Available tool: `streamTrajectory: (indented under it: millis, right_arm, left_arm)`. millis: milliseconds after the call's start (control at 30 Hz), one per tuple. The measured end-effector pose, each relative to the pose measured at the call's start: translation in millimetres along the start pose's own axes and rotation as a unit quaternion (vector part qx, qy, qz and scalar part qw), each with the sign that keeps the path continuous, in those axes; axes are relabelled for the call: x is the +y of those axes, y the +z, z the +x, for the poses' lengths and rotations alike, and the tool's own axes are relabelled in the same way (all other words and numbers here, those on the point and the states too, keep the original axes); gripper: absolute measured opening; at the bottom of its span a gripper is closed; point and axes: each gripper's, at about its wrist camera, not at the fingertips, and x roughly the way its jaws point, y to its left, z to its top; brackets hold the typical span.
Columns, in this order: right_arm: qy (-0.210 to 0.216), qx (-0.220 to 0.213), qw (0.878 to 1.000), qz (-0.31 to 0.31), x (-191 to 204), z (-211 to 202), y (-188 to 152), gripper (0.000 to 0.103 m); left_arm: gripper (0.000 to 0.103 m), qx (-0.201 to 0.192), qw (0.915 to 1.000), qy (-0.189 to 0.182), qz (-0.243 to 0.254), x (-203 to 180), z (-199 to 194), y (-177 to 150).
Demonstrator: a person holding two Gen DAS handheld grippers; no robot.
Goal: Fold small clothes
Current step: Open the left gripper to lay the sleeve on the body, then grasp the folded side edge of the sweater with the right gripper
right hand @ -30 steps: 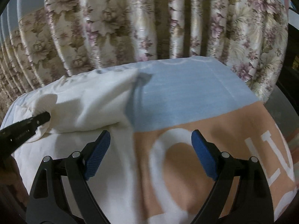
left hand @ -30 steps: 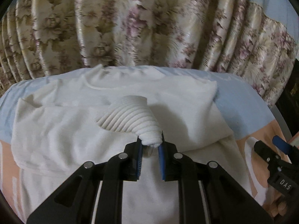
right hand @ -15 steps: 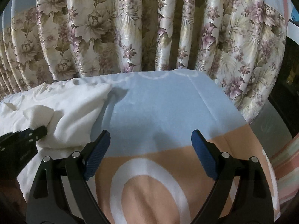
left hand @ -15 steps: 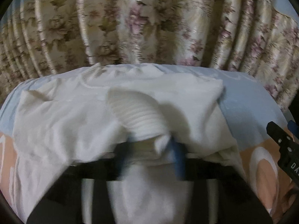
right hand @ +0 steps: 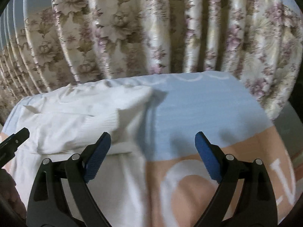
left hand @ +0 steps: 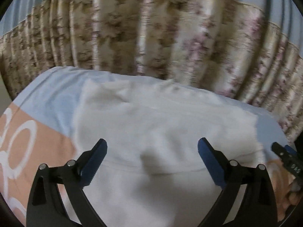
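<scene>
A white garment (left hand: 161, 124) lies spread on the bed, its upper part folded over the body. In the right wrist view its ribbed cuff (right hand: 98, 128) rests on the fold, with the rest of the garment (right hand: 75, 109) to the left. My left gripper (left hand: 152, 151) is open and empty, just above the garment's middle. My right gripper (right hand: 153, 145) is open and empty, over the garment's right edge where it meets the bedsheet. Each gripper's tip shows at the edge of the other's view: the right gripper (left hand: 286, 157) and the left gripper (right hand: 15, 140).
The bedsheet (right hand: 198, 113) is light blue at the back and peach with white letters (right hand: 282, 181) in front. A floral curtain (left hand: 151, 37) hangs close behind the bed. The bed's right edge (right hand: 284, 121) drops to a grey floor.
My left gripper has let go of the ribbed cuff and opened wide, swinging left. The cuff now lies flat on the garment. My right gripper moved back toward the garment.
</scene>
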Motion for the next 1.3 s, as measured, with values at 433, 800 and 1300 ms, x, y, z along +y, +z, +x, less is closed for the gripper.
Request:
streamTrajectory:
  millis: [433,800,1300]
  right_arm:
    - [0.025,0.049,0.998,-0.011,37,54,5,0.068]
    - [0.038,0.027,0.999,-0.021,33,52,14,0.005]
    - [0.059,0.041,0.996,-0.051,48,72,24,0.018]
  left_arm:
    - [0.097,0.023,0.9978,0.063,-0.004,90,36,19]
    - [0.097,0.029,0.9984,0.049,-0.001,90,49,21]
    - [0.097,0.032,0.9981,0.053,0.0,93,54,28]
